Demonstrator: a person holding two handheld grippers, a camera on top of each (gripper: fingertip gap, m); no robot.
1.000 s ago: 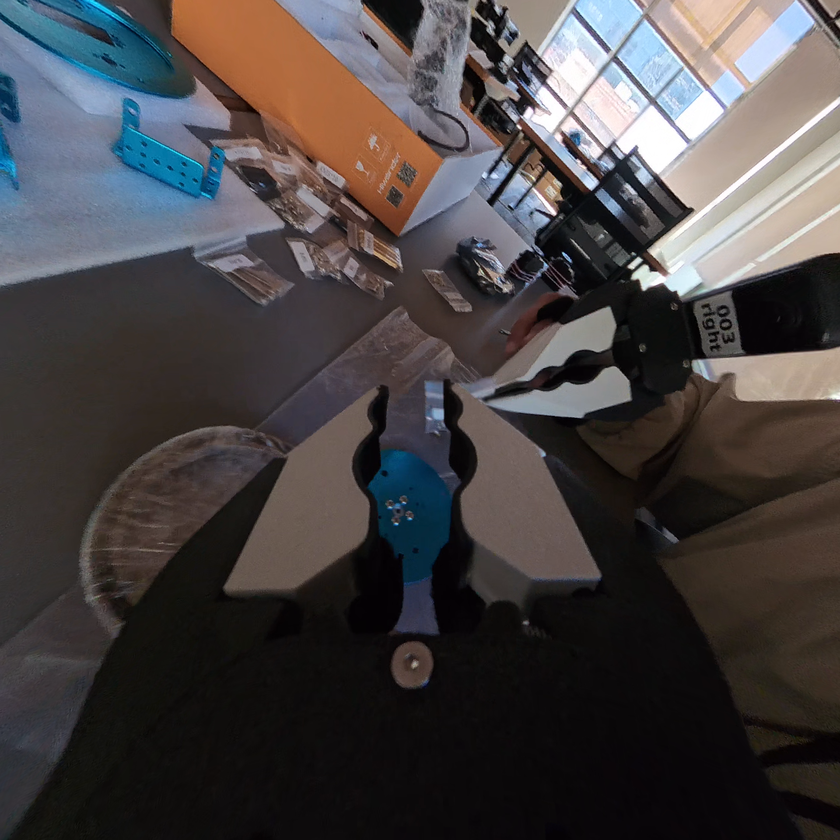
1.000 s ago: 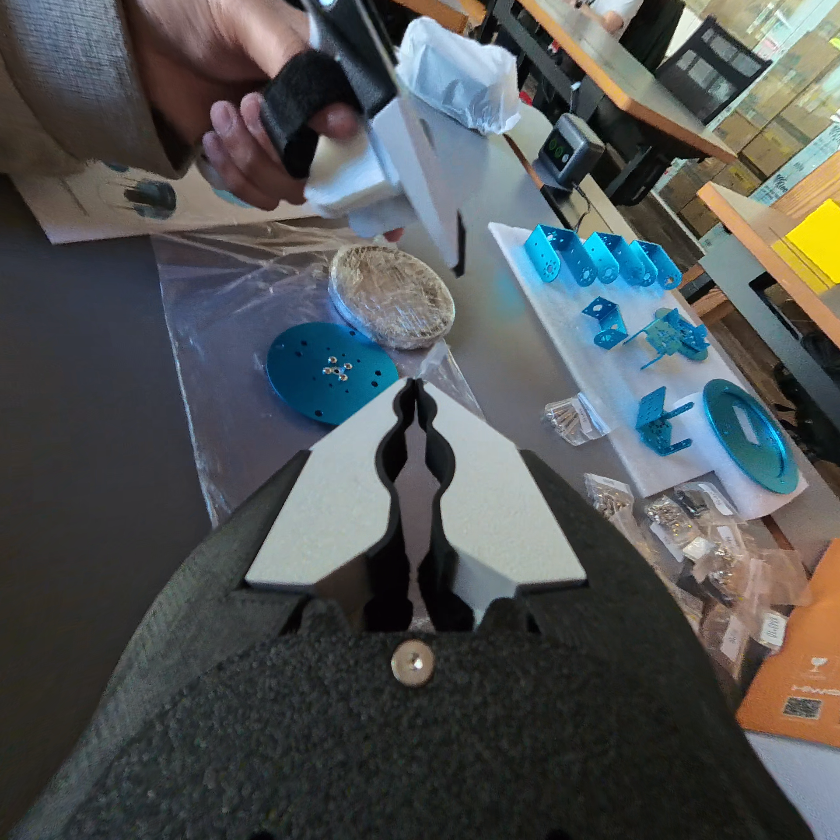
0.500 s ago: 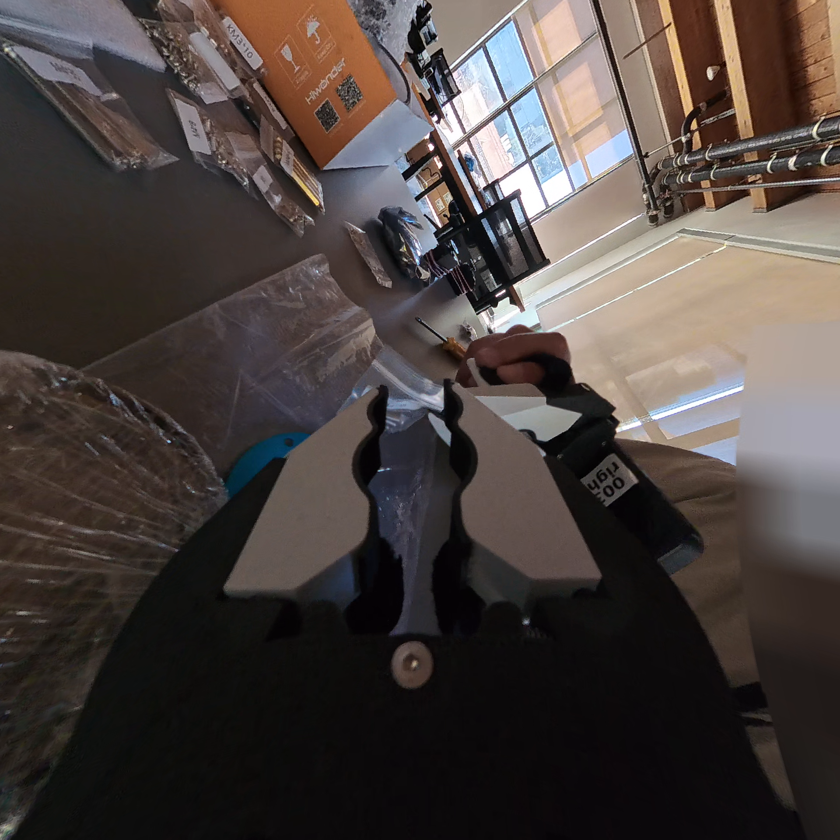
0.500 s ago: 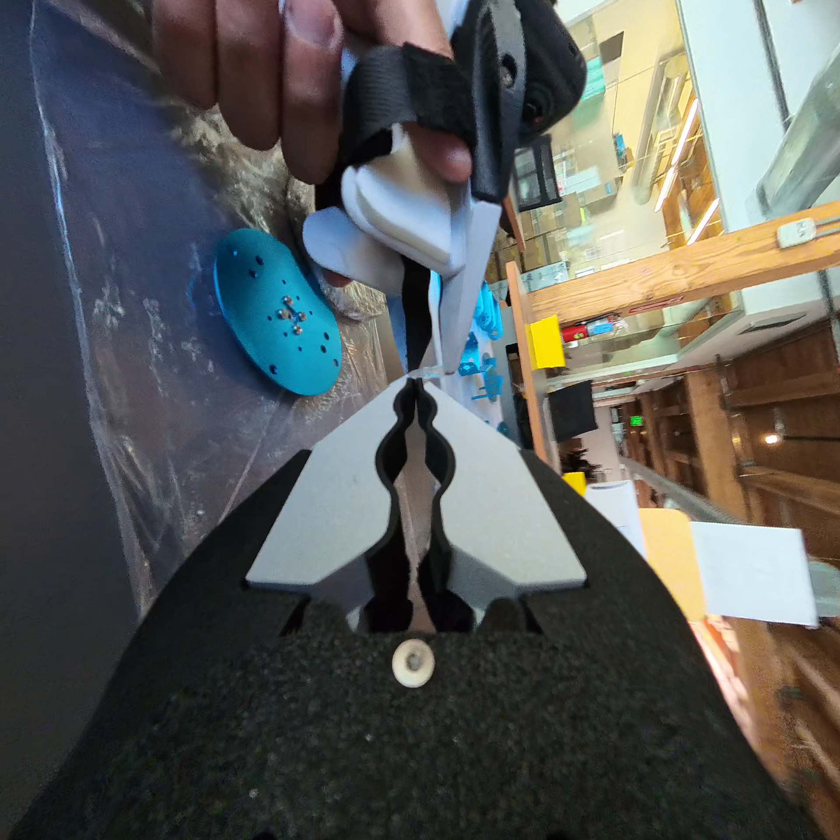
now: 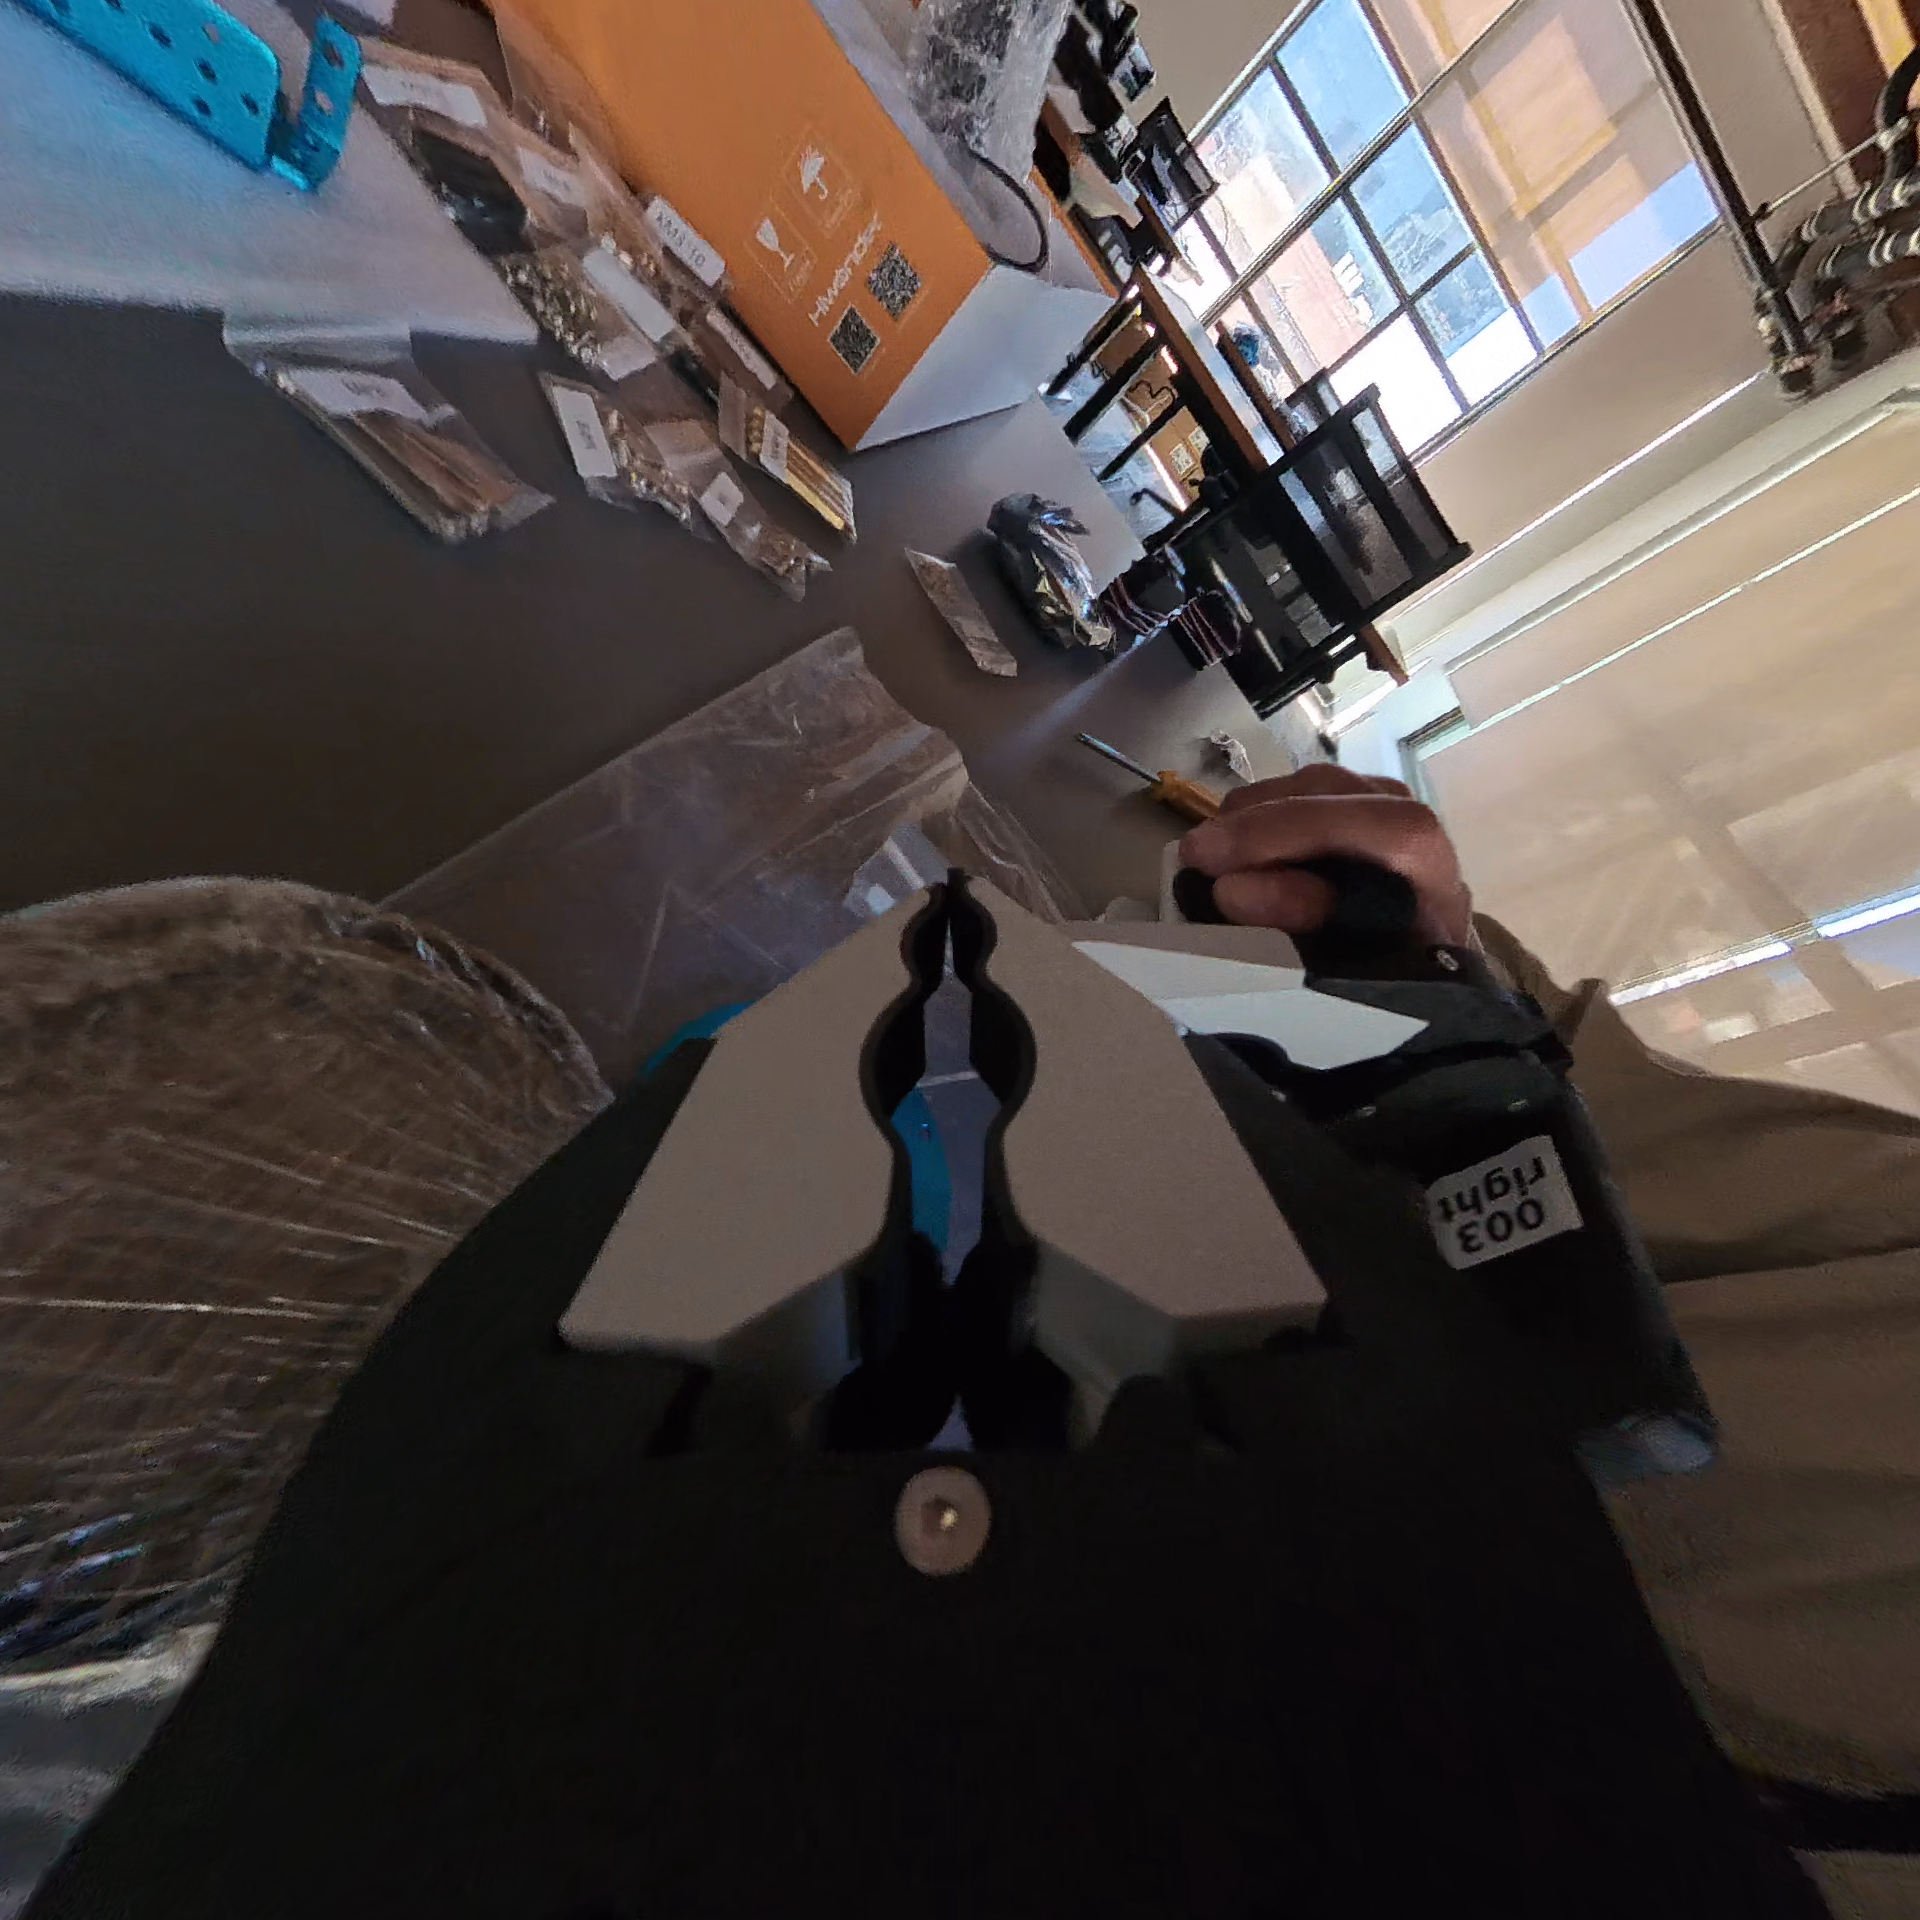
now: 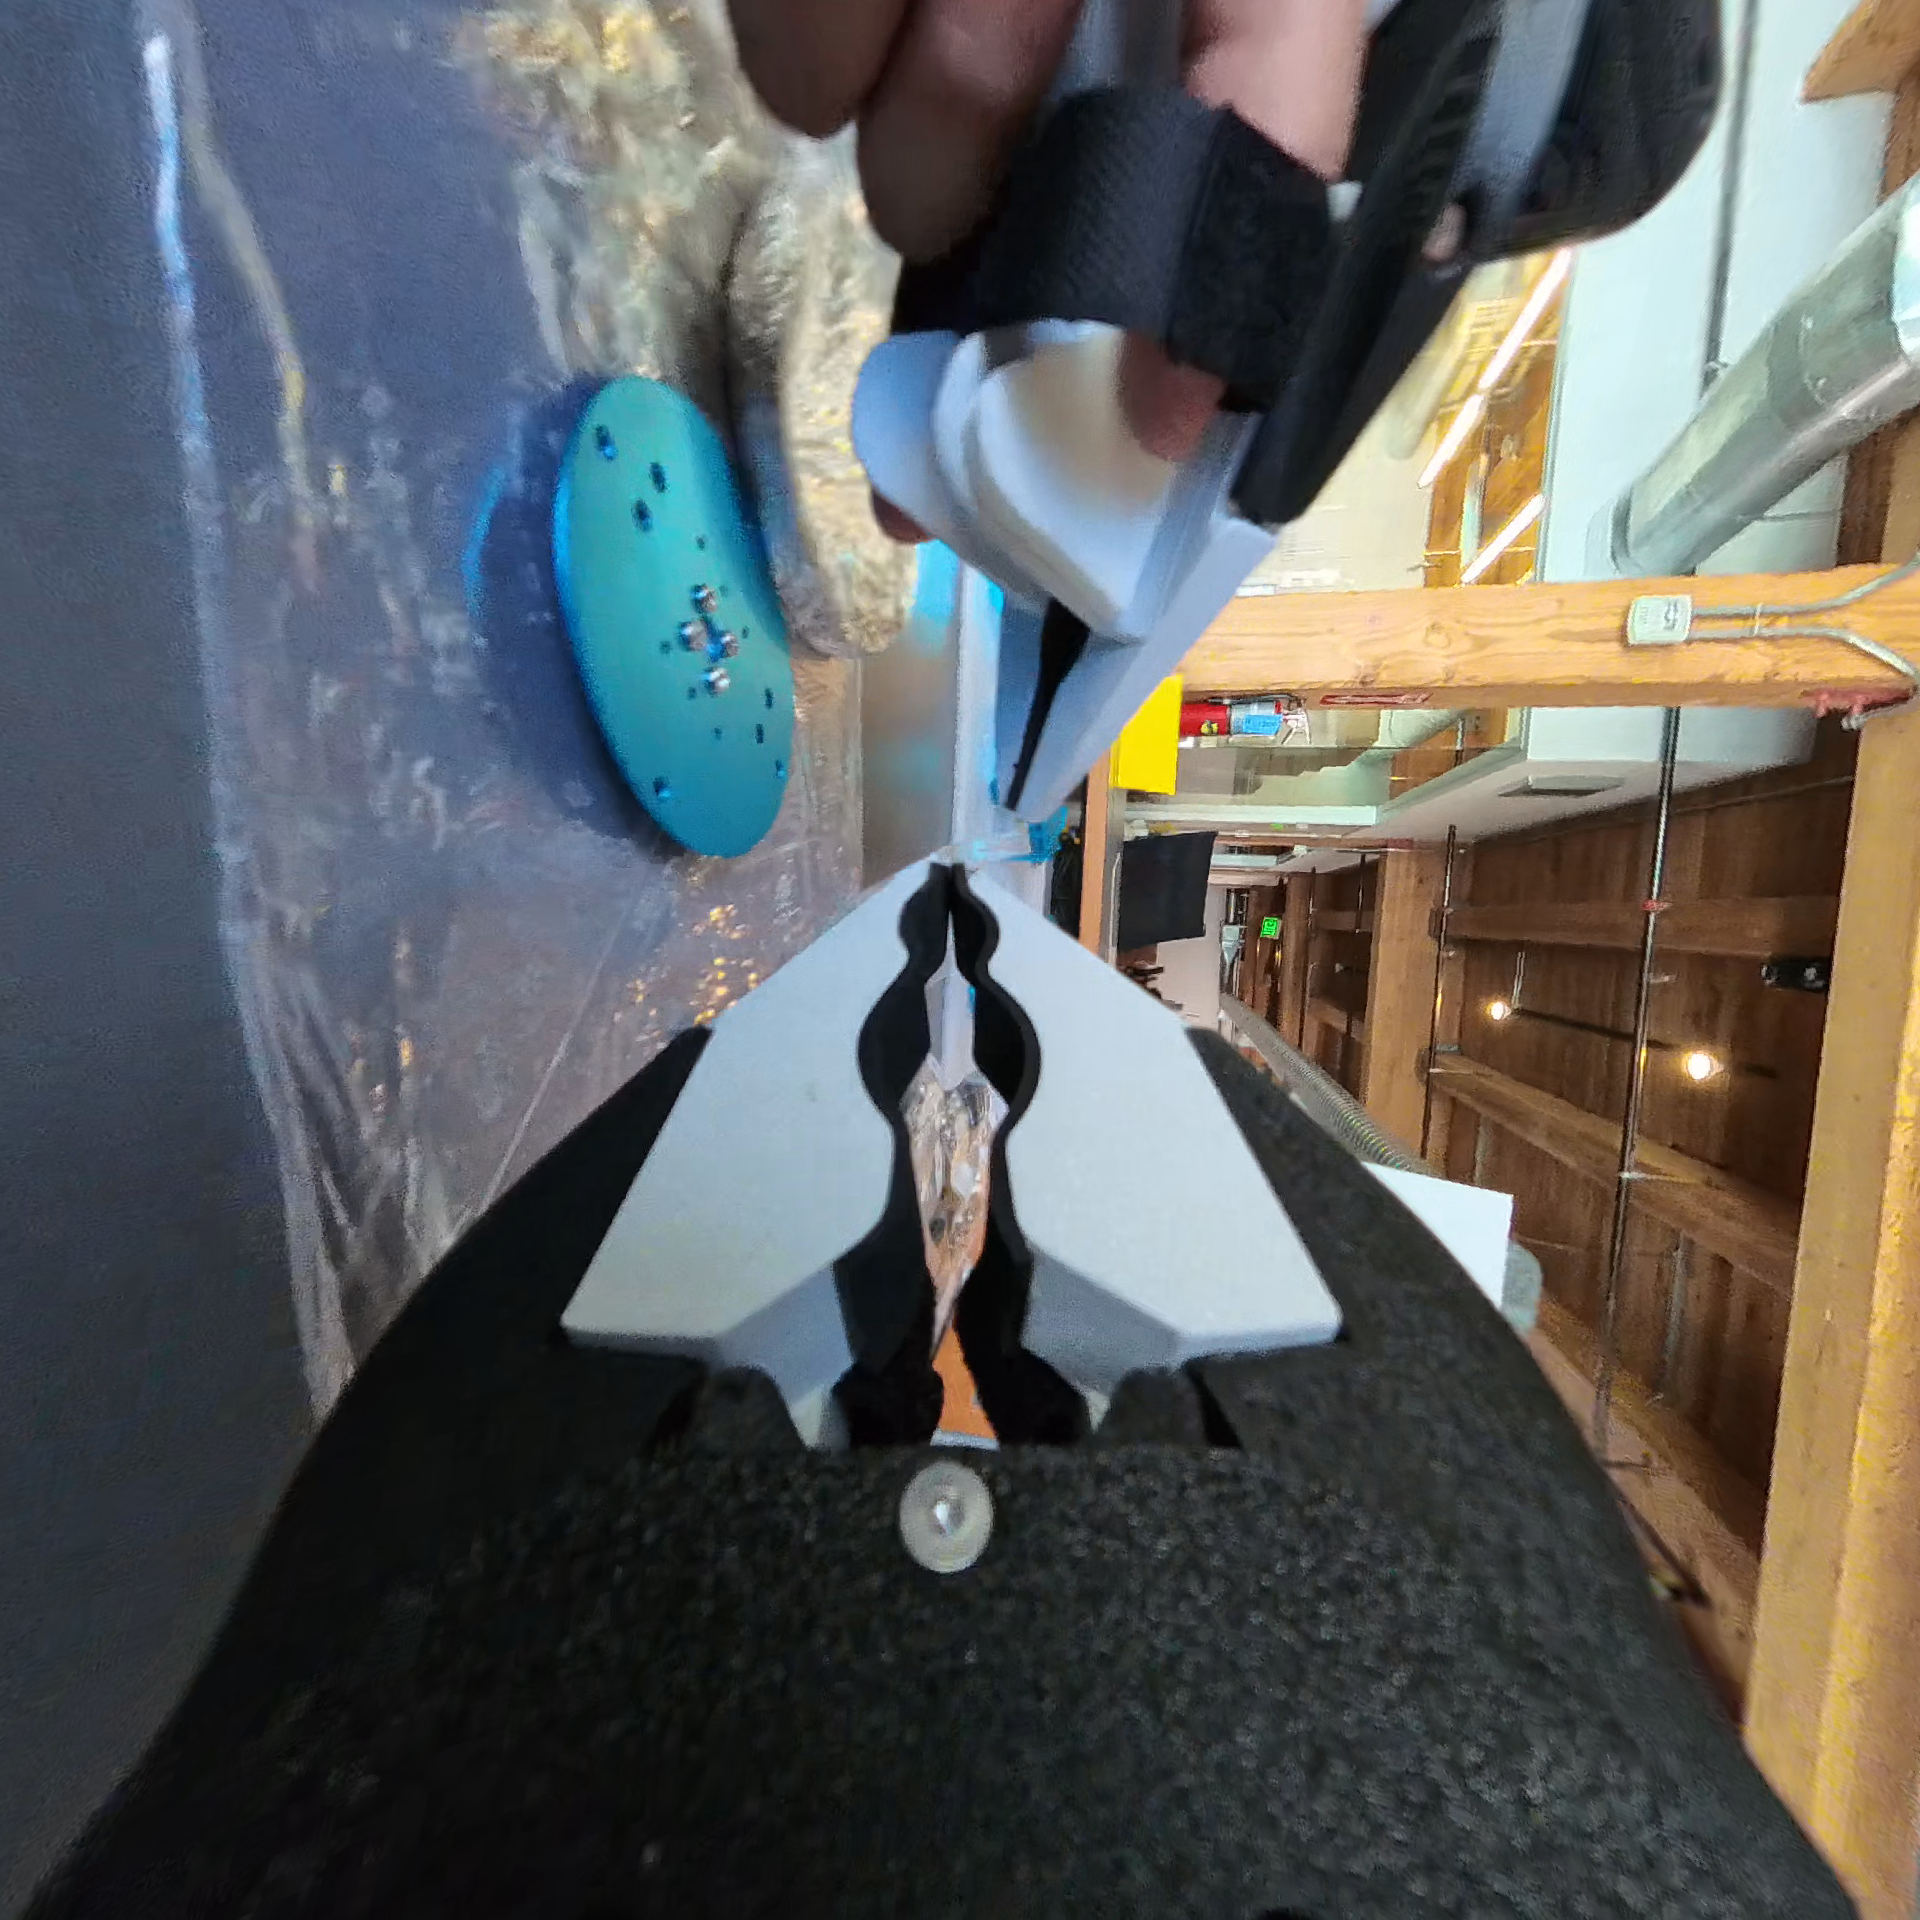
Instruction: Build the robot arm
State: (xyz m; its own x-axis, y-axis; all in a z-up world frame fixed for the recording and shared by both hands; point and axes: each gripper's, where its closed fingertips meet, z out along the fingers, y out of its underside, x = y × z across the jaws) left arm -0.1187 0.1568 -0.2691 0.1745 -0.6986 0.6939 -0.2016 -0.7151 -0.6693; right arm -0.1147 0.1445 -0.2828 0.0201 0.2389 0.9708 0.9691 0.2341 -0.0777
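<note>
My right gripper (image 6: 951,873) is shut on a corner of a clear plastic bag (image 6: 951,1174); crumpled film shows between its fingers. My left gripper (image 5: 951,888) is shut too. In the right wrist view its tips (image 6: 1018,800) meet the right gripper's tips and pinch the same bit of film (image 6: 987,847). The rest of the bag (image 5: 675,831) lies spread on the dark table (image 5: 260,675). A blue round plate with holes (image 6: 675,623) lies on the film, just left of both grippers. The right gripper's fingers (image 5: 1247,997) show in the left wrist view beside my left one.
A film-wrapped disc (image 5: 208,1195) lies next to the blue plate. Small bags of screws (image 5: 623,416), an orange box (image 5: 779,187), a blue bracket (image 5: 208,73) and a yellow-handled screwdriver (image 5: 1153,774) lie farther off on the table. The tips of both grippers are at nearly the same place.
My left gripper's jaws were apart around the bag's corner and have now shut on it. My right gripper stayed shut on the bag. Both views have tilted.
</note>
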